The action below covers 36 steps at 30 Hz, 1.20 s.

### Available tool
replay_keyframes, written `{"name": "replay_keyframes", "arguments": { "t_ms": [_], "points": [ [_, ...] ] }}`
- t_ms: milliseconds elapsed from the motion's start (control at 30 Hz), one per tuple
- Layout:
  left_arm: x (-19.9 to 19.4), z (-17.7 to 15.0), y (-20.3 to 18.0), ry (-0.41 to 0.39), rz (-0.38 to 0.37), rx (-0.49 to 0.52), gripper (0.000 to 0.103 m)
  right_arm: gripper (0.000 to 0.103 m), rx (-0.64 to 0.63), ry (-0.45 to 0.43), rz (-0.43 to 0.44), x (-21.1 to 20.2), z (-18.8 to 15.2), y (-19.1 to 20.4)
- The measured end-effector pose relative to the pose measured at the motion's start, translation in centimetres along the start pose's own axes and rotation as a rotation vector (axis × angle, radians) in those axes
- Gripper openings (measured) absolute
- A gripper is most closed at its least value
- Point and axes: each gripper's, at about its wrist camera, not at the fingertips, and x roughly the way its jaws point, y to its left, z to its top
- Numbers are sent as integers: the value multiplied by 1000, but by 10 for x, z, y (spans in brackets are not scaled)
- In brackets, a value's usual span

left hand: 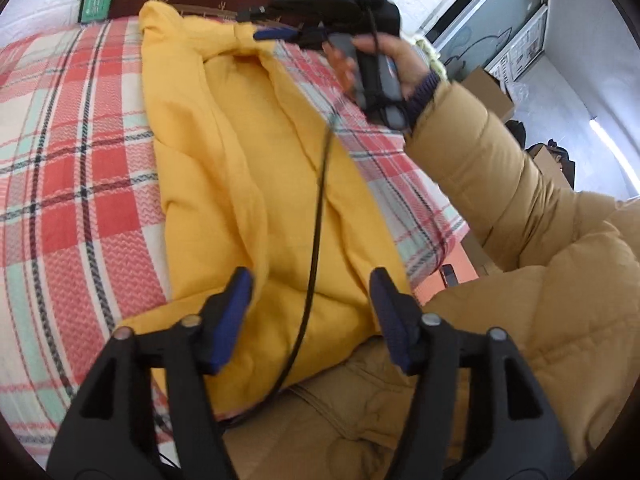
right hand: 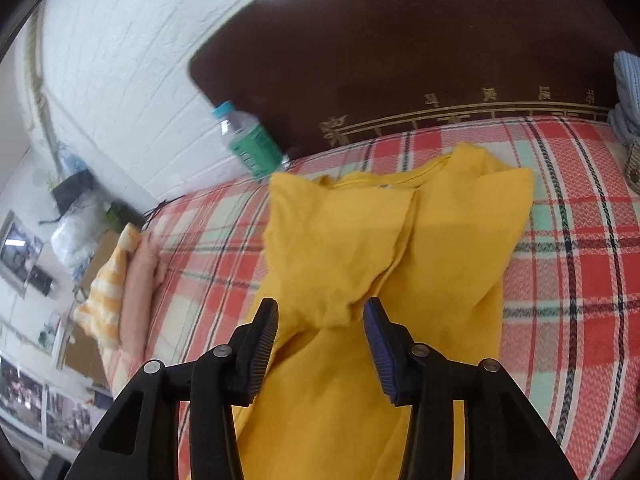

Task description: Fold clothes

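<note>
While the yellow shirt (right hand: 400,240) lies on the plaid bed (right hand: 568,248), left gripper (left hand: 310,296) and right gripper (right hand: 320,316) hover over it, both wide, empty.

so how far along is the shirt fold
Partly done: the yellow shirt lies on the plaid bed with both sides folded in to meet near the middle. In hand: nothing; left gripper and right gripper are open over it. Left: folding it end to end.
</note>
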Motion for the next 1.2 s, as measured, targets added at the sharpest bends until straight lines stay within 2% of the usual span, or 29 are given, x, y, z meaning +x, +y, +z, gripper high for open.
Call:
{"name": "replay_keyframes", "arguments": {
  "t_ms": [133, 167, 200, 300, 367, 400, 433, 467, 500, 533, 600, 700, 800, 833, 867, 900, 933, 1067, 1200],
  "points": [
    [-24, -10, -5, -49, -6, 29, 65, 50, -137, 115, 104, -7, -56, 47],
    [-29, -12, -4, -61, -1, 32, 65, 57, -156, 148, 124, -5, -72, 57],
    [-35, -13, -1, -74, 13, 31, 65, 60, -170, 180, 138, -3, -89, 66],
    [-55, -16, 11, -119, 48, 7, 65, 60, -194, 259, 179, 3, -133, 86],
    [-68, -20, 22, -156, 70, -13, 66, 60, -182, 281, 193, 7, -153, 92],
    [-72, -21, 27, -171, 88, -23, 71, 60, -174, 287, 202, 10, -160, 93],
    [-73, -23, 33, -178, 105, -34, 74, 58, -166, 292, 211, 12, -167, 93],
    [-71, -24, 40, -175, 123, -44, 77, 47, -159, 295, 218, 13, -172, 93],
    [-68, -25, 46, -171, 140, -54, 77, 26, -154, 296, 225, 14, -175, 93],
    [-64, -26, 51, -163, 157, -58, 77, 16, -143, 292, 234, 13, -179, 92],
    [-49, -28, 57, -128, 179, -31, 77, 13, -117, 261, 268, 4, -181, 89],
    [-25, -29, 63, -82, 140, -8, 77, 12, -91, 229, 300, -8, -183, 84],
    [-17, -34, 59, -68, 90, 13, 76, 12, -64, 225, 270, -14, -188, 75],
    [-18, -36, 56, -68, 81, 23, 73, 12, -60, 230, 257, -15, -190, 73],
    [-19, -37, 52, -68, 72, 33, 59, 14, -59, 232, 244, -17, -192, 72],
    [-20, -39, 49, -69, 64, 44, 36, 14, -60, 232, 238, -19, -194, 72],
    [-22, -41, 46, -69, 55, 54, 28, 14, -61, 224, 237, -22, -194, 72],
    [-27, -49, 32, -69, 19, 94, 21, 19, -109, 164, 212, -38, -190, 81],
    [-33, -56, 3, -70, -1, 187, 21, 33, -261, 128, 206, -47, -181, 113]
  ]
}}
